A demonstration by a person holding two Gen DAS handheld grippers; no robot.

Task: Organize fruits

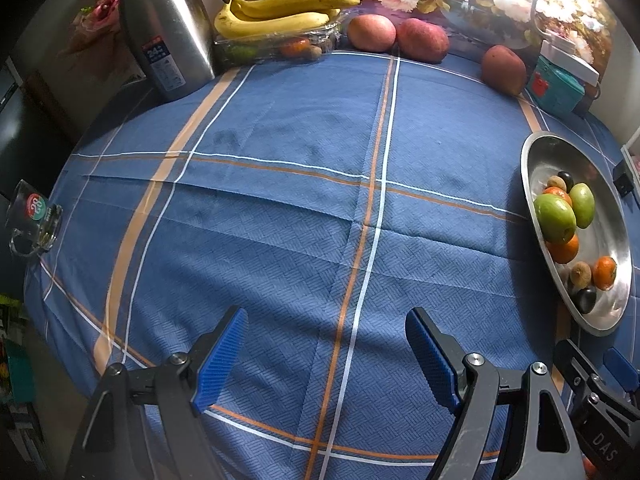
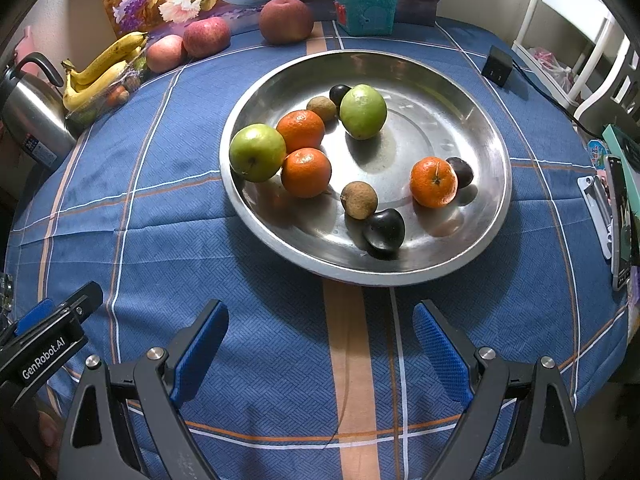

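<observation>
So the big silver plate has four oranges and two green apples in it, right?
Not quite. The right wrist view shows three oranges on the silver plate: two beside one green apple, one apart. The two green apples, counting the other, are right.

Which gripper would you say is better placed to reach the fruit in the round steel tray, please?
Probably the right gripper: the round steel tray lies directly ahead of its open jaws. For the left gripper, open over bare cloth, the tray sits far off to its right.
</observation>
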